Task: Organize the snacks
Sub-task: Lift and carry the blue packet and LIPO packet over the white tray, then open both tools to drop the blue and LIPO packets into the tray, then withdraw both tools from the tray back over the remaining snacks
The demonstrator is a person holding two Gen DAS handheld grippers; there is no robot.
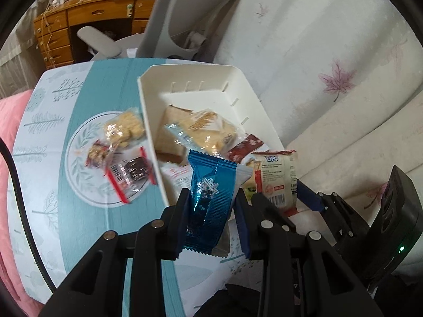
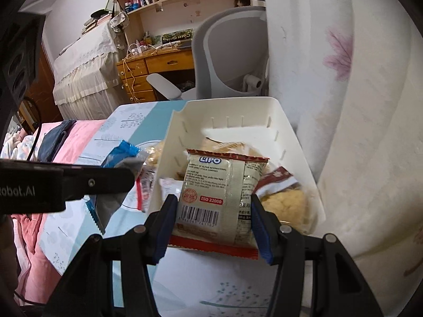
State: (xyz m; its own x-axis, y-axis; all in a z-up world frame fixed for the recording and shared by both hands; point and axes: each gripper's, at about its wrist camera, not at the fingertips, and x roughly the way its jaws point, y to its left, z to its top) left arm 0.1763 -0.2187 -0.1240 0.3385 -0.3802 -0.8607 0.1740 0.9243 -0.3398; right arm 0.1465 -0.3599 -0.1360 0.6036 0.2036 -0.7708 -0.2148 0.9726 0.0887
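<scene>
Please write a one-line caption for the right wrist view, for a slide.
Right hand-held gripper holds a Lipo snack packet in front of the white bin of snacks.

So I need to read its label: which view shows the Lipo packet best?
The right wrist view: the Lipo packet fills the middle, label and barcode facing the camera, held in the right gripper. The left wrist view shows it small and off-centre.
</scene>
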